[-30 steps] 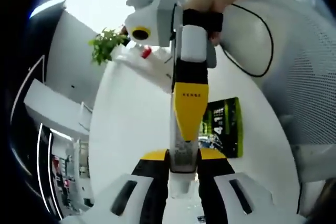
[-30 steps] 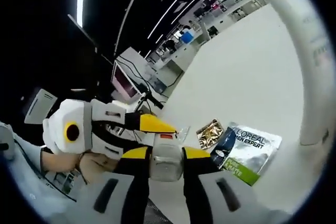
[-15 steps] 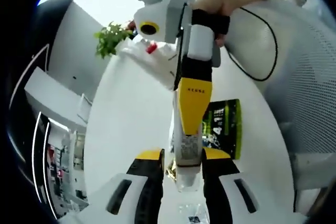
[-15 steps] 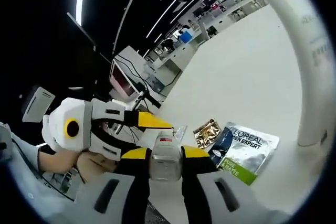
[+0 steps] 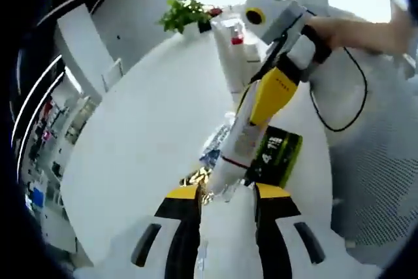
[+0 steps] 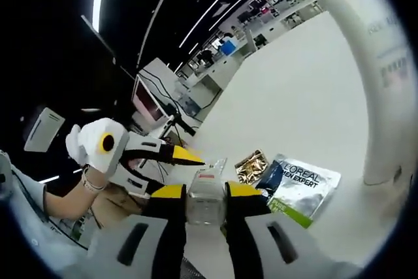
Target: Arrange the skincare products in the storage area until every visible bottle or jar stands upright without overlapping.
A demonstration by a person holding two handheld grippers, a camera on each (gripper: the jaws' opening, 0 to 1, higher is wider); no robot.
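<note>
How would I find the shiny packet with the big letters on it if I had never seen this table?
Look on the white table just past the right tongs. A flat sachet lies there beside a small gold packet. It is the bigger one, silver and dark blue with a green corner, printed "L'OREAL MEN EXPERT".

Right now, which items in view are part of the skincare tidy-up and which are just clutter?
Job items:
- clear bottle, clamped in the right gripper
- left gripper, closed around that bottle's tip
- L'Oreal sachet, lying flat
- small gold sachet beside it

Just lying about:
- potted plant
- monitor in the background
- white table itself
</note>
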